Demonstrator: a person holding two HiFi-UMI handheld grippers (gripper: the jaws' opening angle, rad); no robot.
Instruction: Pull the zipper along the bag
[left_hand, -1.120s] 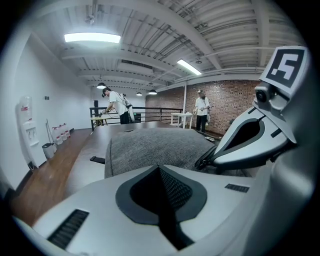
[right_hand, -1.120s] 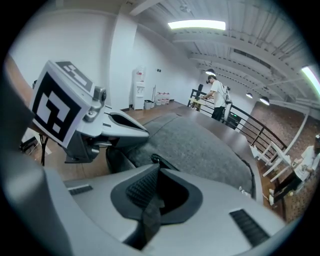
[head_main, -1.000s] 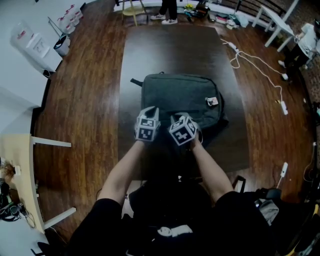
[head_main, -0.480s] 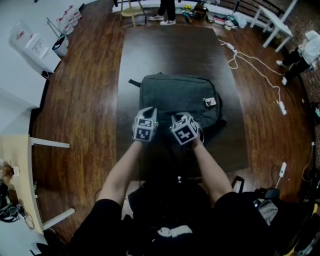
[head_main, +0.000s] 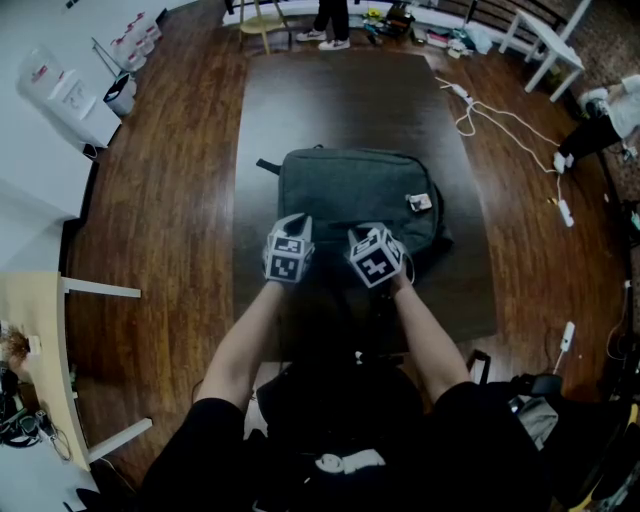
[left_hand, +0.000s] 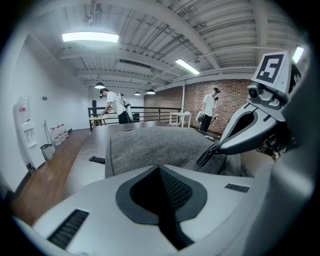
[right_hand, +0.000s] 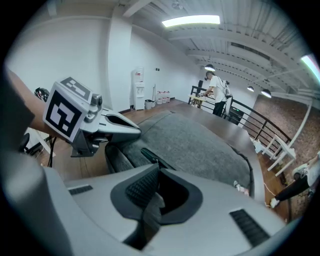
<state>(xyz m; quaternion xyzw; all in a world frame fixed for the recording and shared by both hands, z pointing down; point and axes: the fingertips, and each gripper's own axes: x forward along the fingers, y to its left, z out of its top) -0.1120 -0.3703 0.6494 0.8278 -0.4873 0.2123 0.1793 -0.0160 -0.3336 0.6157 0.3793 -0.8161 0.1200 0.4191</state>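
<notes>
A dark grey backpack (head_main: 355, 195) lies flat on the dark table (head_main: 340, 90). Both grippers sit side by side at its near edge. My left gripper (head_main: 298, 220) is shut, its tips (left_hand: 160, 169) against the bag's edge (left_hand: 150, 145); I cannot tell whether fabric is pinched. To its right, my right gripper (head_main: 366, 232) is shut, and a dark zipper pull (right_hand: 149, 155) runs from the bag's side into its closed tips (right_hand: 154, 167). Each gripper shows in the other's view: the right gripper (left_hand: 207, 157) and the left gripper (right_hand: 135, 131).
A small tag (head_main: 421, 202) hangs at the bag's right side and a black strap (head_main: 266, 165) sticks out at its far left. White cables and power strips (head_main: 500, 115) lie on the wooden floor to the right. People stand beyond the table's far end (head_main: 335, 25).
My right gripper has shifted a little to the right along the bag's near edge. The left gripper has barely moved.
</notes>
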